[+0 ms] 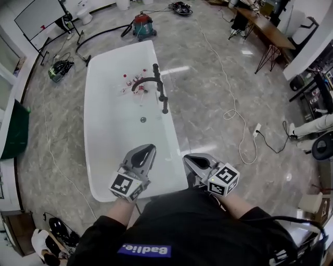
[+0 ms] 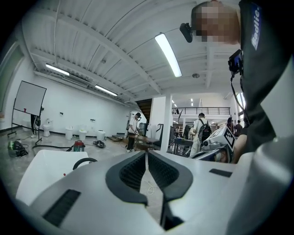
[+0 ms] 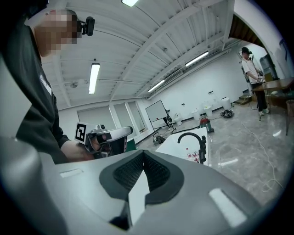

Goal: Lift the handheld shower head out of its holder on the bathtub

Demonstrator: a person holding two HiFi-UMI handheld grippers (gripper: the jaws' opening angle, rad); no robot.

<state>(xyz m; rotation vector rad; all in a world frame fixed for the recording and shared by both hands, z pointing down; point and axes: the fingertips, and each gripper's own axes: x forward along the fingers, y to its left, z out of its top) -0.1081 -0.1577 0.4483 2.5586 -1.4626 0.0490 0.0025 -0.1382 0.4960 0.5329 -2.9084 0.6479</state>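
Observation:
A white bathtub (image 1: pixel 96 109) runs away from me in the head view. On its right rim stands a black curved tap (image 1: pixel 147 81) with a black handheld shower head (image 1: pixel 162 96) in its holder beside it. The tap also shows in the right gripper view (image 3: pixel 192 136) and the left gripper view (image 2: pixel 85 161). My left gripper (image 1: pixel 149 149) hovers over the near end of the tub, shut and empty (image 2: pixel 146 152). Just past the tub's near right corner is my right gripper (image 1: pixel 187 158), its jaws also together with nothing between them (image 3: pixel 143 152). Both are far short of the tap.
Small red and white items (image 1: pixel 132 83) lie in the tub near the tap. A vacuum cleaner (image 1: pixel 144 25) and hose sit beyond the far end. Cables (image 1: pixel 237 117) trail over the marble floor on the right. A whiteboard (image 1: pixel 39 15) and tables (image 1: pixel 265 26) stand at the back.

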